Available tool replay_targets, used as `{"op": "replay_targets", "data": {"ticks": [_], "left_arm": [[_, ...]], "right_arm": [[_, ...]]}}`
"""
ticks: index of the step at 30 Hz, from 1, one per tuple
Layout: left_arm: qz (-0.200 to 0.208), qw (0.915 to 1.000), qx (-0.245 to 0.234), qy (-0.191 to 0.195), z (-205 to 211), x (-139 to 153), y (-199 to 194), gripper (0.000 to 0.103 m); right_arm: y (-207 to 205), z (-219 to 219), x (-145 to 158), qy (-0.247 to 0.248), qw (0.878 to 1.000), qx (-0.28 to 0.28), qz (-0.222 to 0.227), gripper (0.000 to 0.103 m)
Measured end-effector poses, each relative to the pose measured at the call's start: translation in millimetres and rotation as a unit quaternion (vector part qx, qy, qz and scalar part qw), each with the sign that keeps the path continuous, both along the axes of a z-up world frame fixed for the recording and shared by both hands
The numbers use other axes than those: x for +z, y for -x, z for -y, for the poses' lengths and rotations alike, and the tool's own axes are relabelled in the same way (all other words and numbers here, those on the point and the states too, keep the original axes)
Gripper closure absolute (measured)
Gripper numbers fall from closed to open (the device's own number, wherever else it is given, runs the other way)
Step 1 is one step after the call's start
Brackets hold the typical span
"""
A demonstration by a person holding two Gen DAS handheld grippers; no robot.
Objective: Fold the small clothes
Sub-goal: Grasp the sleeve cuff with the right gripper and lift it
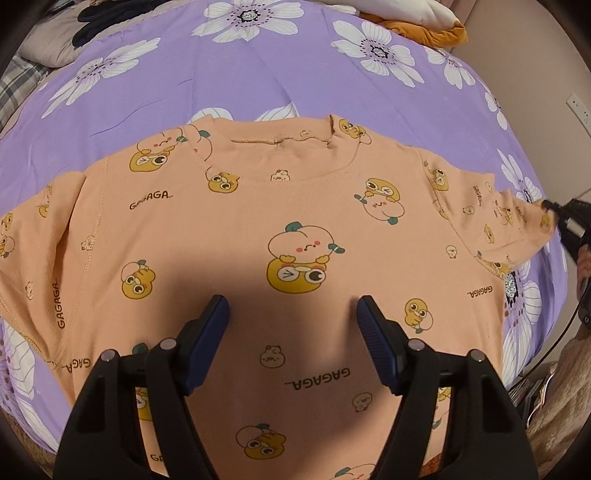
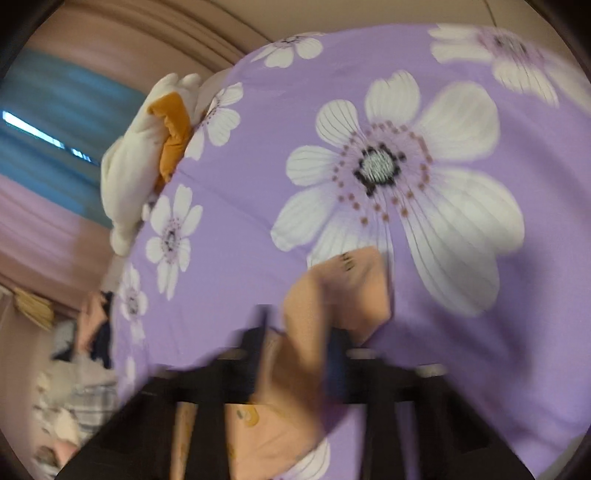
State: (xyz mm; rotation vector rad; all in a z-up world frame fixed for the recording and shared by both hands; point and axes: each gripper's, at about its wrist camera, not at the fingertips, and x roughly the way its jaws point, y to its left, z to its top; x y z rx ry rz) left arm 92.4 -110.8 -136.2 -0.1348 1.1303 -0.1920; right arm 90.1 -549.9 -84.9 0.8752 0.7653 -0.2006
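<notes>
Left wrist view: peach shirt (image 1: 258, 221) is lying flat, front up, on the bed (image 1: 221, 74); folding is barely starting.

My left hand-held gripper (image 1: 293, 314) is hovering over the lower chest with its jaws apart, gripping nothing. My right hand-held gripper (image 1: 554, 216) is sitting clamped on the shirt's right sleeve (image 1: 509, 218) cuff, with the sleeve looking raised off the purple floral sheet; the right wrist view is showing peach cloth pinched between the pads. I'm judging this as the first sleeve fold: no crease is showing, so both sleeves and the body are left. Hem is being cut off behind my left gripper, the other sleeve is running out of frame, and the right wrist view is motion-blurred. Spare clothes (image 1: 424, 26) are sitting at the bed's far edge.
</notes>
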Motion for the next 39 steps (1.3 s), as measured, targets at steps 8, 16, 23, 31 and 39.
{"op": "replay_targets", "data": {"ticks": [8, 16, 23, 31, 39], "left_arm": [[-0.002, 1.0, 0.0, 0.003, 0, -1, 0, 0.032], [-0.004, 1.0, -0.003, 0.006, -2, 0, -2, 0.031], [0.003, 0.9994, 0.019, 0.028, -19, 17, 1, 0.031], [0.035, 0.997, 0.064, 0.024, -59, 41, 14, 0.031], [0.055, 0.9941, 0.092, 0.019, -91, 53, 31, 0.031]], "right_arm": [[42, -2, 15, 0.062, 0.994, -0.034, 0.079, 0.095], [69, 28, -64, -0.035, 0.994, -0.103, 0.0, 0.096], [59, 3, -2, 0.061, 0.993, -0.089, 0.046, 0.097], [30, -81, 89, 0.145, 0.979, 0.032, 0.141, 0.098], [4, -210, 114, 0.183, 0.946, 0.2, 0.177, 0.098]]}}
